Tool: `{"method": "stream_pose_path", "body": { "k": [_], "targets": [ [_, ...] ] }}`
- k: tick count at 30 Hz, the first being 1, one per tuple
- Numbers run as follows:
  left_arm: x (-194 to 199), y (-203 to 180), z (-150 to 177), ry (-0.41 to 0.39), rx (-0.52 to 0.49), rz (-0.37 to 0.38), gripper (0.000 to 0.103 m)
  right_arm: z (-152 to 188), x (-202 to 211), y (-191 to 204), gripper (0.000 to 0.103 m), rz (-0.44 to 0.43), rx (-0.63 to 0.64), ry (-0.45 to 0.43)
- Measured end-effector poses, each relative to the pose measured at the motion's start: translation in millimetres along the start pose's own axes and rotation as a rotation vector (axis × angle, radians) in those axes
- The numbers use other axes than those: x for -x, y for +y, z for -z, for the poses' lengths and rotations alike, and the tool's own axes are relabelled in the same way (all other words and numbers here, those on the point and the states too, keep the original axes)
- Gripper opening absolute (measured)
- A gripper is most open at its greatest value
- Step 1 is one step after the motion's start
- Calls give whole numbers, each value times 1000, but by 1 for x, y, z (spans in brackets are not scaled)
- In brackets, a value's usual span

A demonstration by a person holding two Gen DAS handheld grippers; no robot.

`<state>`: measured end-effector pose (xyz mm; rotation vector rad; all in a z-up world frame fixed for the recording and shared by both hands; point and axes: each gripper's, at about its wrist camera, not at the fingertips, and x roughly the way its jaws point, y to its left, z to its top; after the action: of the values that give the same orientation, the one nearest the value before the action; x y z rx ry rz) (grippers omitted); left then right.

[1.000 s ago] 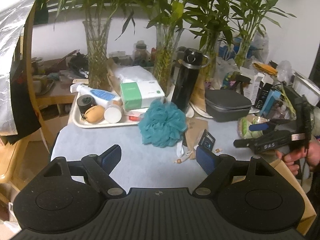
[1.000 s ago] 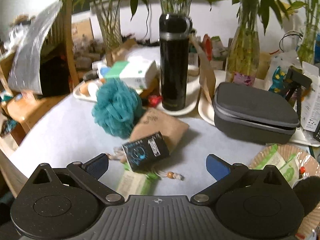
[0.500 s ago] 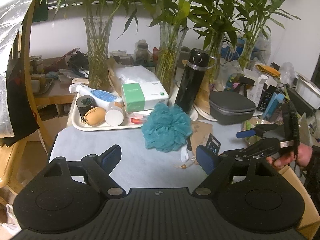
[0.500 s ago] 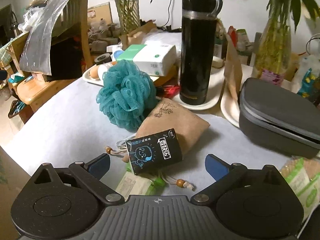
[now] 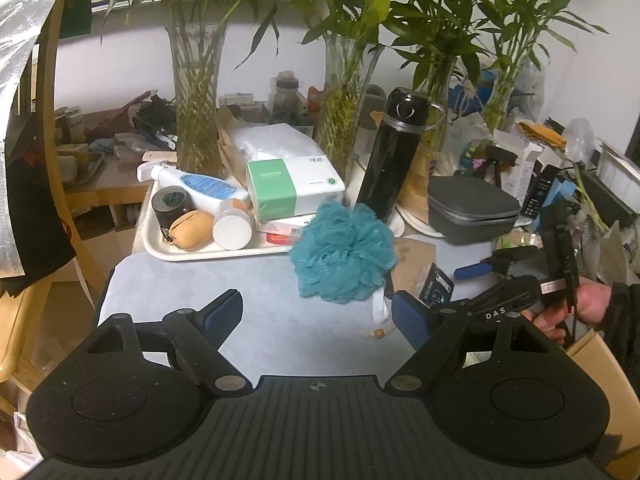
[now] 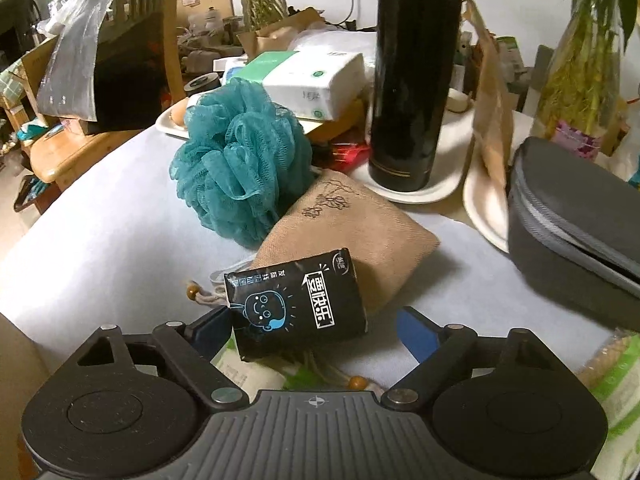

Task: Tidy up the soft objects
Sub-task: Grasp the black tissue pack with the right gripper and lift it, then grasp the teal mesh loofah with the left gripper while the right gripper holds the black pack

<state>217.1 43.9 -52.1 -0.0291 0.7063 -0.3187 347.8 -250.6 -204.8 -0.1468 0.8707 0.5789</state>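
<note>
Left tongs hung spread and empty over the bare bench, teal bath pouf beyond. Right tongs had been narrowing around the black tissue pack, which leaned on the tan drawstring pouch; pads apparently not yet pressing. Step judged: grasping the pack; next, finish closing gently, then lift.

Two wrist views—perhaps overlapping—table

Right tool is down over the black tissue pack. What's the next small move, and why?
Probably keep closing the right tool on the black tissue pack. Its jaws have just been closing and the pack already sits between them on the tan pouch, with a gap on the right side, so it is not yet gripped.
</note>
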Motion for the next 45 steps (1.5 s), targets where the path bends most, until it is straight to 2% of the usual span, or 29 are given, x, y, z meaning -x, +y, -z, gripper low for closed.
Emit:
{"method": "stream_pose_path", "body": {
  "k": [4,7,12,19,25,30,36,45],
  "targets": [
    [-3,0,-1,0,-8,6,82,-3,-7,0,84,-30,-3,3],
    [-5,-1,-2,4,-14,7,82,-4,-9,4,76,-42,17,5],
    [-8,-2,-6,7,-15,1,82,-8,-3,10,67,-28,30,-1],
    [-12,-11,-14,0,-53,0,82,-18,30,6,66,-27,-11,-47],
    [-16,-23,-18,-20,-130,2,82,-22,62,10,65,17,-37,-93],
    [-25,-30,-20,-39,-202,-8,82,-17,91,9,65,39,-101,-132],
    [-44,-31,-24,-35,-240,11,82,-3,121,16,65,78,-152,-157],
    [-84,-23,-27,-24,-247,44,82,19,150,20,65,92,-232,-189]
  ]
}}
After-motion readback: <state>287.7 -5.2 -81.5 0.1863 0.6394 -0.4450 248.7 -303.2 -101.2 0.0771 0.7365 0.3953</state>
